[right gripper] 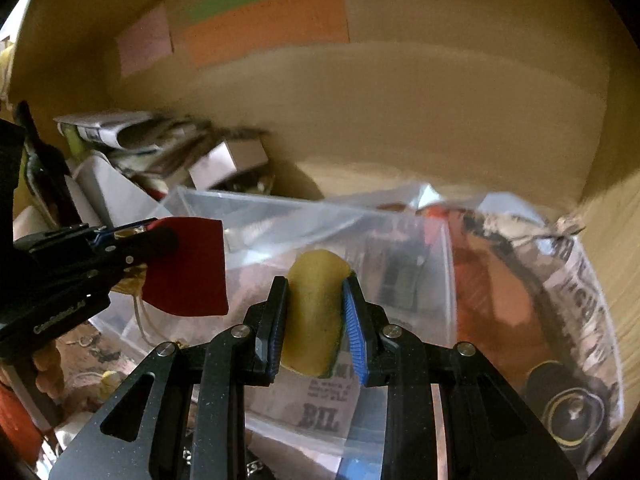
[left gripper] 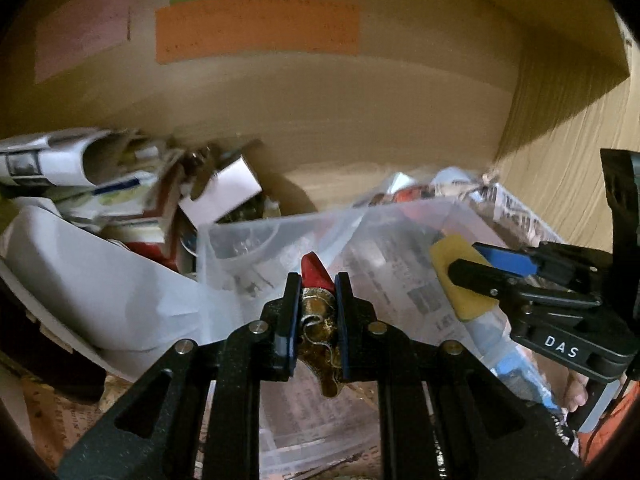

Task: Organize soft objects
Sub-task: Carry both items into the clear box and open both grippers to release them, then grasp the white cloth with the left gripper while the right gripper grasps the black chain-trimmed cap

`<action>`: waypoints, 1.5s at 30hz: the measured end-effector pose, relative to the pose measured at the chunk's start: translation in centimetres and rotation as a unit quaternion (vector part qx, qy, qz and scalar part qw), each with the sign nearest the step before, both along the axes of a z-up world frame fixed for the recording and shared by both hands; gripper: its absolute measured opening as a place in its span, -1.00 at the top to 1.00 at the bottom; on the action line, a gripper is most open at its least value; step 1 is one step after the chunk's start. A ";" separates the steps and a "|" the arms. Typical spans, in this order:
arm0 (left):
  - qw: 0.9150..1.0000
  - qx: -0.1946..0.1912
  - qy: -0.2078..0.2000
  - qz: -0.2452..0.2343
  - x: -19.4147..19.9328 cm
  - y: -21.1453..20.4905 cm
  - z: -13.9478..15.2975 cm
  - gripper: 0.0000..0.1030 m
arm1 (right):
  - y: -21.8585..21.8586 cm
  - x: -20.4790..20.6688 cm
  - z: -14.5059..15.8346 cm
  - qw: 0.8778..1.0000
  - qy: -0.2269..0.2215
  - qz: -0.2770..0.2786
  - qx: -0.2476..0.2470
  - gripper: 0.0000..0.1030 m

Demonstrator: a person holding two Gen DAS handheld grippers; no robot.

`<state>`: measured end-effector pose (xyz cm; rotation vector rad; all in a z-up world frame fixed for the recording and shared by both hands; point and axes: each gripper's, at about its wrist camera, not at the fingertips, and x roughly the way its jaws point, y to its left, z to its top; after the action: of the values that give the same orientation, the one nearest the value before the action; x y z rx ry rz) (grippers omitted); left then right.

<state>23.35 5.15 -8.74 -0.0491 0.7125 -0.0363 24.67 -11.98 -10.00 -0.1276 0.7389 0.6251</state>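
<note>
Both views look into a large cardboard box [left gripper: 360,128] whose far wall carries pink, green and orange paper labels [left gripper: 256,28] in the upper part of the frame.

A clear plastic bin [left gripper: 280,236] sits low in the middle of the box, with printed paper showing through its walls. To its left, in the left half of the frame, lies a jumble of folded paper, cartons and a small white box [left gripper: 220,194]. At the right, a clear bag of crumpled newsprint [right gripper: 580,280] rests against the bin.

The left gripper [left gripper: 318,296] is clamped on a red and gold fabric piece [left gripper: 316,272], pinched between the blue pads at lower centre; in the right wrist view its red flap hangs broad at the left of the frame, above the bin's near edge.

The right gripper [right gripper: 316,312] squeezes a yellow sponge [right gripper: 316,308] with a green underside, held upright over the bin at lower centre.
</note>
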 end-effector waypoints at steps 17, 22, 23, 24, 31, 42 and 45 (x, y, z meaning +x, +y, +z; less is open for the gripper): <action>1.000 0.013 -0.008 0.000 -0.6 -0.2 0.9 0.06 | 0.1 -0.7 0.6 1.000 -0.023 -0.001 -0.018 0.08; 0.999 0.007 -0.033 0.003 -2.5 0.0 2.7 -0.18 | -0.5 -2.2 2.3 0.999 -0.051 -0.001 -0.009 -0.20; 0.999 0.005 -0.037 0.003 -3.0 0.1 3.0 -0.21 | -0.7 -2.6 2.7 0.998 -0.057 -0.002 -0.006 -0.27; 0.999 0.003 -0.042 0.002 -3.5 0.2 3.4 -0.29 | -0.9 -3.2 3.1 0.998 -0.064 -0.002 -0.003 -0.35; 0.997 0.004 -0.077 0.001 -8.1 0.5 4.7 -0.65 | -3.1 -7.4 5.5 0.994 -0.112 -0.002 0.015 -0.59; 0.997 0.000 -0.073 -0.005 -14.3 0.1 2.9 -0.81 | -5.5 -12.6 4.9 0.993 -0.116 -0.004 0.022 -0.64; 0.998 -0.006 -0.060 -0.006 -15.3 0.0 1.9 -0.84 | -5.7 -13.7 4.1 0.994 -0.109 -0.001 0.016 -0.64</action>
<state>8.00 5.16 -6.87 -0.0546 0.5925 -0.0549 10.92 -17.66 -5.93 -0.1618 0.5173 0.6094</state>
